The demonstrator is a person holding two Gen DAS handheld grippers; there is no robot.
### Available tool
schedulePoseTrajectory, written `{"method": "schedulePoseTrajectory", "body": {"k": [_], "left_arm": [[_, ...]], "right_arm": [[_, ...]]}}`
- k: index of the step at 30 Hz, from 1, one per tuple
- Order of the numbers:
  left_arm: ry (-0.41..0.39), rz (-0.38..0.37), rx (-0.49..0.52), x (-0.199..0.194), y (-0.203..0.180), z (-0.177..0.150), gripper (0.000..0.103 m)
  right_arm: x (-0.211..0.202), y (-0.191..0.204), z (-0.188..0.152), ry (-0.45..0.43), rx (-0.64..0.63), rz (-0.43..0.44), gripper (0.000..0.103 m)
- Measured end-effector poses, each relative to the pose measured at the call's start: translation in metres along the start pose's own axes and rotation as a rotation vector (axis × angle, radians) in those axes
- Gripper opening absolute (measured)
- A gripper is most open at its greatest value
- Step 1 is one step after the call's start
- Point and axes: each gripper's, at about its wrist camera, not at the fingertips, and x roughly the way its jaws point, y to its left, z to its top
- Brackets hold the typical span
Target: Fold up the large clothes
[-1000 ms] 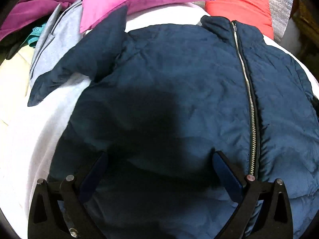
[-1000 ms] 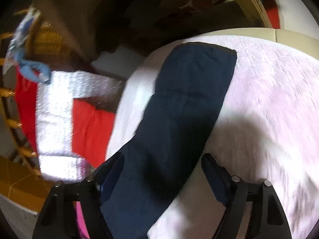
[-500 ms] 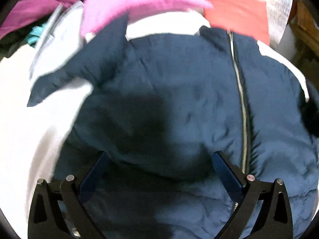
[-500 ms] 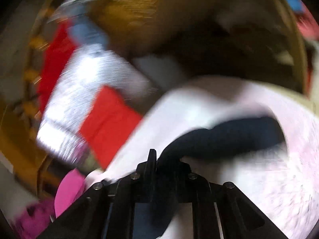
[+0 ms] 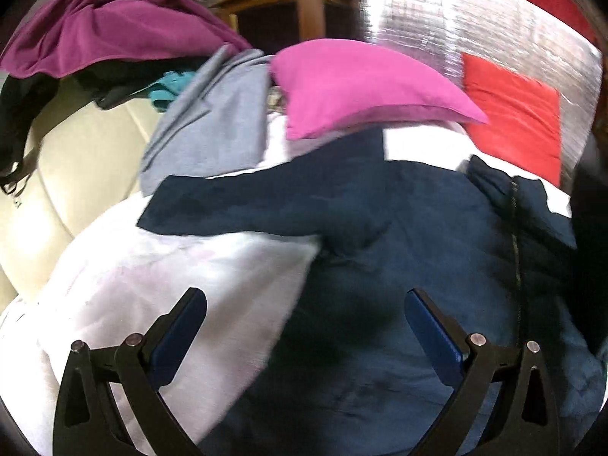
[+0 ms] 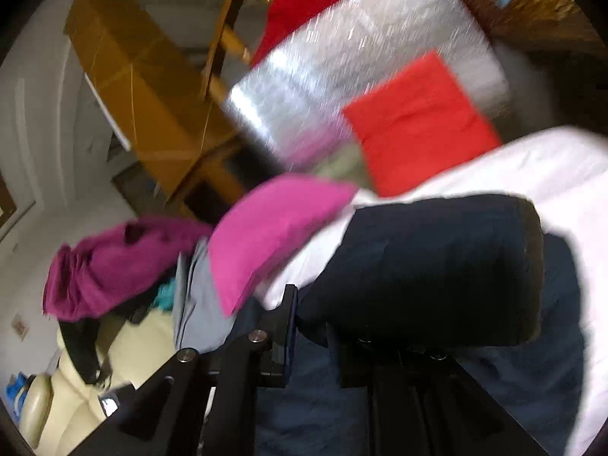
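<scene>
Room: cluttered living space, with a cream leather sofa (image 5: 64,174) at the left, a wooden cabinet (image 6: 140,87) behind, and a silver-and-red quilted panel (image 5: 475,49) propped at the back.
Surface: white fleecy blanket (image 5: 182,266) spread as my folding ground, bare along its left side.
Jacket: navy padded zip-up jacket (image 5: 399,304) lies front-up on the blanket, zipper (image 5: 515,243) closed, collar toward the panel, one sleeve splayed out to the left.
Clothes pile: purple garment (image 5: 102,26), grey top (image 5: 212,125) and a bright pink cushion (image 5: 364,87) crowd the far edge, the cushion just touching the splayed sleeve.
Right sleeve: lifted clear of the blanket, doubled over in front of my right-hand camera, cuff end (image 6: 532,266) swung out past the fingers.
Right gripper (image 6: 307,326): jaws have just been closing and are now clamped on the sleeve (image 6: 429,266), fabric bunched between them.
Left gripper (image 5: 304,326): fingers spread wide and empty, hanging over the jacket's lower left edge where navy meets white.
Handling, as I judge it: light but bulky, soft, puffy fill that springs back, shell likely slick. A pinch can slide off.
Where to hold: cuff, hem corner or shoulder seam, where the layers are firm, rather than mid-panel.
Step in hand: looks like carrying the sleeve across the chest for the first fold.
</scene>
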Motion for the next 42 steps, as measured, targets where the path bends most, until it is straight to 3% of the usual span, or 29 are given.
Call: {"method": "schedulePoseTrajectory", "body": {"k": [1, 3, 4, 5, 6, 10, 14, 16, 21, 24, 26, 28, 33, 35, 38, 40, 42], "left_arm": [[-0.001, 0.005, -0.008, -0.001, 0.007, 0.000, 0.103], [-0.004, 0.021, -0.022, 0.003, 0.017, 0.002, 0.103], [-0.005, 0.026, -0.026, 0.005, 0.019, 0.004, 0.103], [-0.004, 0.029, -0.031, 0.006, 0.022, 0.004, 0.103], [-0.001, 0.029, -0.035, 0.004, 0.023, 0.003, 0.103], [0.006, 0.012, -0.060, 0.007, 0.026, 0.005, 0.103], [-0.013, -0.034, -0.056, 0.000, 0.011, 0.004, 0.103], [-0.025, -0.082, -0.039, -0.004, -0.001, 0.002, 0.103], [-0.059, -0.283, 0.023, -0.020, -0.045, -0.008, 0.103], [-0.061, -0.411, 0.052, -0.028, -0.073, -0.017, 0.103], [-0.056, -0.480, 0.086, -0.033, -0.095, -0.025, 0.103], [-0.038, -0.520, 0.114, -0.032, -0.115, -0.031, 0.103], [-0.026, -0.531, 0.220, -0.030, -0.172, -0.048, 0.103], [-0.059, -0.468, 0.307, -0.029, -0.194, -0.052, 0.103], [-0.059, -0.385, 0.458, -0.017, -0.220, -0.055, 0.102], [-0.068, -0.374, 0.488, -0.014, -0.221, -0.054, 0.081], [-0.034, -0.433, 0.460, -0.012, -0.212, -0.044, 0.053]], "right_arm": [[0.005, 0.000, -0.010, 0.029, 0.014, 0.004, 0.020], [0.036, 0.000, -0.022, 0.145, 0.059, 0.012, 0.034], [0.046, -0.001, -0.028, 0.194, 0.082, 0.030, 0.064], [0.052, -0.001, -0.037, 0.228, 0.103, 0.054, 0.084], [0.051, 0.002, -0.048, 0.253, 0.117, 0.081, 0.085], [0.028, -0.001, -0.060, 0.323, 0.056, 0.105, 0.085], [-0.020, -0.016, -0.050, 0.251, 0.046, 0.127, 0.085], [-0.054, -0.035, -0.039, 0.171, 0.076, 0.071, 0.085], [-0.106, -0.122, -0.025, -0.012, 0.209, -0.231, 0.085], [-0.107, -0.165, -0.022, -0.032, 0.302, -0.325, 0.082], [-0.101, -0.183, -0.021, -0.009, 0.348, -0.356, 0.073], [-0.094, -0.197, -0.021, -0.006, 0.391, -0.356, 0.071], [-0.069, -0.207, -0.020, 0.028, 0.399, -0.391, 0.064], [-0.067, -0.216, -0.019, 0.053, 0.400, -0.422, 0.057], [-0.062, -0.217, -0.022, 0.066, 0.375, -0.453, 0.056], [-0.061, -0.214, -0.021, 0.068, 0.357, -0.464, 0.056], [-0.061, -0.213, -0.023, 0.068, 0.353, -0.464, 0.056]]}}
